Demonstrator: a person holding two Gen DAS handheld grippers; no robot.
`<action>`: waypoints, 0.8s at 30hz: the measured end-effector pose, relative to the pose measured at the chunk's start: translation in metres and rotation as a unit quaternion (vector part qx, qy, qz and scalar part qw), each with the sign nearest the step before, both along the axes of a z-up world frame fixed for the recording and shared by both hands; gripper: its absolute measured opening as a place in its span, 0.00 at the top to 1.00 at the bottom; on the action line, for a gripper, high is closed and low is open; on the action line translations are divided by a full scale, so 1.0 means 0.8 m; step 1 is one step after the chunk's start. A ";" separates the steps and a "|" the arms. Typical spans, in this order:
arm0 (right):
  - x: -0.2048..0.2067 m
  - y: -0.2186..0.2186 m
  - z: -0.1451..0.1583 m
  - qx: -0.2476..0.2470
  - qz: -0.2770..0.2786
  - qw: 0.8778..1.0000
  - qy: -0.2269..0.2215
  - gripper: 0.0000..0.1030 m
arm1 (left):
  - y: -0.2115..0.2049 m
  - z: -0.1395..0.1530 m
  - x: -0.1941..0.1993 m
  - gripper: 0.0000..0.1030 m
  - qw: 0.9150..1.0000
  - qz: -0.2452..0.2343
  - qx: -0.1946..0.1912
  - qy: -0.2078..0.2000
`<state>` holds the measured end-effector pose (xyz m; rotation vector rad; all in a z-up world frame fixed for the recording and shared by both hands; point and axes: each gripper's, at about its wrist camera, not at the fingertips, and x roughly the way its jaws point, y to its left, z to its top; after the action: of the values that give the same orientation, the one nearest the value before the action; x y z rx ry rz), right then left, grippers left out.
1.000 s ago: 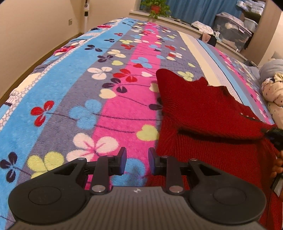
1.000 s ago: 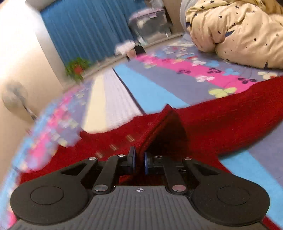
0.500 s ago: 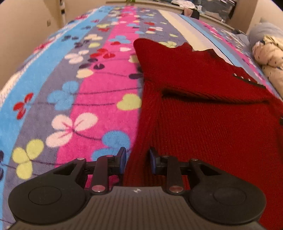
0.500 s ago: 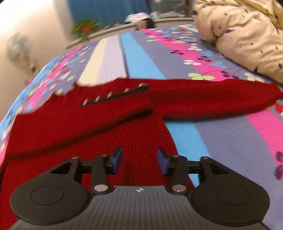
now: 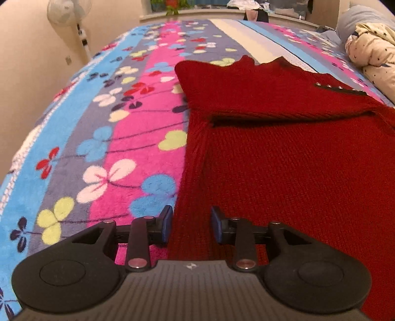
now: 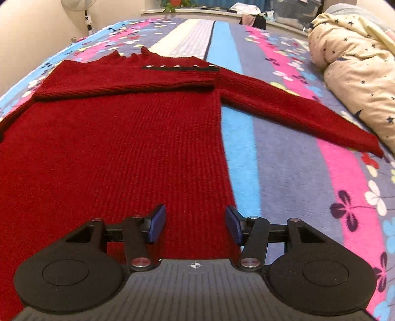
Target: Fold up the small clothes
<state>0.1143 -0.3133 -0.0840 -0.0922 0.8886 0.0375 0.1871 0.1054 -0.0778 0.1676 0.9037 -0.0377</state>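
Red ribbed knit sweater [image 6: 118,148] lay flat on striped floral fleece blanket [image 5: 103,138]; left gripper [image 5: 190,223] straddled its side edge, right gripper [image 6: 195,222] its opposite edge, both wide apart, empty.

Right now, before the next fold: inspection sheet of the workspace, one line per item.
Surface: bed with striped floral blanket.
Job's things: red knit sweater lying flat, one sleeve folded across the chest, the other sleeve stretched out toward the duvet.
Clutter: star-print duvet bunched at the bed's edge.
Grippers: left hand-held gripper open at the sweater's side edge; right hand-held gripper open over the hem area.
Cables: nothing seen.
Surroundings: standing fan, potted plant, wall.
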 end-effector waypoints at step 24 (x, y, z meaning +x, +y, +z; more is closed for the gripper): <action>0.000 -0.018 0.056 0.091 -0.035 0.988 -0.118 0.46 | -0.099 0.175 -0.139 0.59 0.979 0.120 0.039 -0.160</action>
<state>0.1142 -0.3273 -0.0394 0.1033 0.6484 0.0415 0.0763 0.0258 0.0624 0.1321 0.5992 0.2442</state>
